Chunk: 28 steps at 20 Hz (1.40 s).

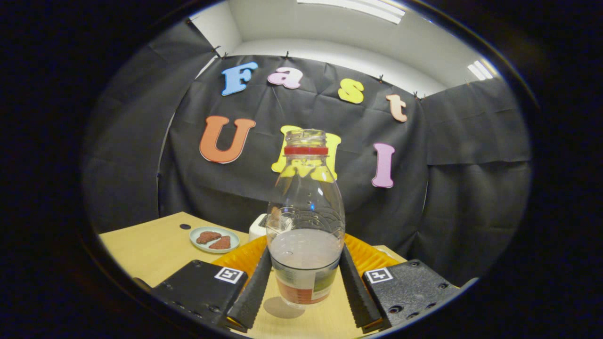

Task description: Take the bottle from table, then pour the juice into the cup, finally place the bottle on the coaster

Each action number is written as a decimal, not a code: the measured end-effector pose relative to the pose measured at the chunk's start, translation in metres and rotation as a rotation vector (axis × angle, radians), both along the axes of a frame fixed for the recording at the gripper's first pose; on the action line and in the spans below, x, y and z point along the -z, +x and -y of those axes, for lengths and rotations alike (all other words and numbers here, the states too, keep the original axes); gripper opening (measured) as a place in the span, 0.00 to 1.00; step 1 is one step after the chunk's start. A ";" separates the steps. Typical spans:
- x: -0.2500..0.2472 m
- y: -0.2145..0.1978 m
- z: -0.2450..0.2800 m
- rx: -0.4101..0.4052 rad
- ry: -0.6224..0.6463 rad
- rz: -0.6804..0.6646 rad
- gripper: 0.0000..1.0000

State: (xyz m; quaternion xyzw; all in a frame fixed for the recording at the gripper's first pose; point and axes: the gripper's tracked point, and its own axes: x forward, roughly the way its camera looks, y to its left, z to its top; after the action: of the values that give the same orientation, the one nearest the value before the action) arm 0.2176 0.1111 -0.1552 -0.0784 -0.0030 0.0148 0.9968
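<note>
The bottle [305, 221] stood upright between the 2 fingers [252, 289] of the gripper [305, 287], clear plastic, uncapped, with a red ring around its neck. Pale cloudy juice filled roughly its lower third, and a label wrapped the base. Its bottom appeared slightly off the table [155, 247], with a soft shadow on the wood just beneath and to the left. Both ribbed black finger pads lay against the bottle's lower sides, so the gripper was closed on it, narrow gap set by the bottle's width.

A clear cup [282, 217] showed through and just behind the bottle, rim at about the bottle's shoulder; exact position could not be told through the plastic. An orange ridged mat [372, 256] spread behind the bottle, beyond both fingers. A small white object [258, 227] sat at the mat's far left edge.

Further left on the light wooden table lay a pale green plate [214, 239] holding 2 reddish-brown pieces. A small dark disc [185, 226] lay beyond the plate.

Black cloth walled the booth; white ceiling with strip lights above.

The gripper pointed level across the table, 2 square markers on its black body.
</note>
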 end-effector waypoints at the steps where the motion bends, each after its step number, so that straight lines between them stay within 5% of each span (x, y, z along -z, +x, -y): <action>1: 0.006 0.006 0.002 -0.004 0.017 -0.006 0.79; 11: 0.115 0.056 0.012 0.016 0.084 -0.127 0.80; 28: 0.154 0.070 0.003 -0.030 0.072 -0.158 0.80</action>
State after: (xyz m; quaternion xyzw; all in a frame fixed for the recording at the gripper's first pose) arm 0.2881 0.1080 -0.3096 -0.0411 0.0741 0.0359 0.9958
